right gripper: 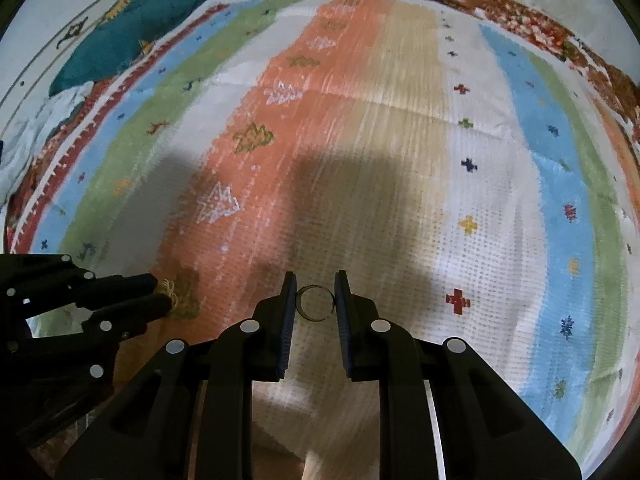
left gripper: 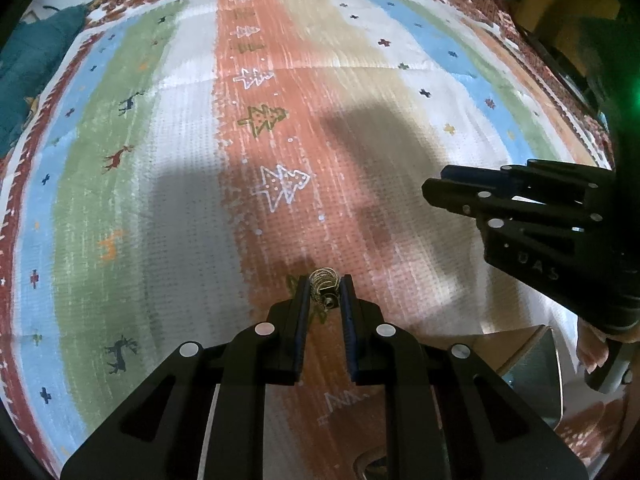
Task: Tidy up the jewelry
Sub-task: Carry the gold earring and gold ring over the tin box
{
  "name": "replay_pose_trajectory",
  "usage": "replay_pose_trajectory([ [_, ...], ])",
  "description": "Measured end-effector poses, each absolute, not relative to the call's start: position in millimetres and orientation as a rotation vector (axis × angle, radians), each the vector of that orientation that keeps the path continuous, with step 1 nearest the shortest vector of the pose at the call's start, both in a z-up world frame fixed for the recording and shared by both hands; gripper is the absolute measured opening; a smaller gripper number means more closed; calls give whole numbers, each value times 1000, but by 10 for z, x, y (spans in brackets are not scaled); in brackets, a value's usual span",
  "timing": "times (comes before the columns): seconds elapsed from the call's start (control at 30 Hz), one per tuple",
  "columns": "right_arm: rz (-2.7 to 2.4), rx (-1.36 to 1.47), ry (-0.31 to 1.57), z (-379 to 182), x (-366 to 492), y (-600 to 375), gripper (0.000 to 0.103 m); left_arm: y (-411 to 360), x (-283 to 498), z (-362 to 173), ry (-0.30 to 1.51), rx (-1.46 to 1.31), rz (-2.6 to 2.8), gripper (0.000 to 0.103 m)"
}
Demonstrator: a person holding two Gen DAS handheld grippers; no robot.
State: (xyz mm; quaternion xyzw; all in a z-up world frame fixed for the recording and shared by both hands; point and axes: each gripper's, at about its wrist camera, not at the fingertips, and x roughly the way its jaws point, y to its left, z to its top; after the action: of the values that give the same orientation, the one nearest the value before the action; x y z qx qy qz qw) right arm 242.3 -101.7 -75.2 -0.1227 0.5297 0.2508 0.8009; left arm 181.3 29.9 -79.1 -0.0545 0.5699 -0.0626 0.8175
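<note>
Left gripper: the left gripper [left gripper: 325, 294], seen from its own wrist camera, is narrowed on a coiled gold wire ornament [left gripper: 325, 280] pinched between its fingertips, a small dark piece hanging just under the coils. From the right wrist camera it enters at 9 o'clock [right gripper: 162, 300], with the gold coils [right gripper: 168, 289] showing at its tips.

Right gripper: the right gripper [right gripper: 315, 304] clamps a plain metal ring [right gripper: 315, 304] edge to edge between its blue-padded fingers [right gripper: 287, 322]; the ring's opening faces the camera. In the left wrist view this gripper [left gripper: 434, 188] reaches in from 3 o'clock, and the ring cannot be made out there.

Surface: a striped rug [left gripper: 180, 140] with tree, deer and cross motifs lies under both grippers, with their shadows falling on its orange and white bands.

Box: at 4 o'clock in the left wrist view, a brown cardboard flap [left gripper: 508, 344] and a grey inner wall show beside the left gripper's arm; the contents are hidden.

Other: a teal cloth [right gripper: 132, 28] lies bunched at 11 o'clock in the right wrist view, off the rug's edge.
</note>
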Motion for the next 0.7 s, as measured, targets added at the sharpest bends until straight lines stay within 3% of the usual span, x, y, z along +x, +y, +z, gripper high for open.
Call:
replay_pose_trajectory([
  [0.7, 565, -235, 1023, -413, 2093, -1139, 20, 304, 1574, -434, 1068, -221, -101, 15],
])
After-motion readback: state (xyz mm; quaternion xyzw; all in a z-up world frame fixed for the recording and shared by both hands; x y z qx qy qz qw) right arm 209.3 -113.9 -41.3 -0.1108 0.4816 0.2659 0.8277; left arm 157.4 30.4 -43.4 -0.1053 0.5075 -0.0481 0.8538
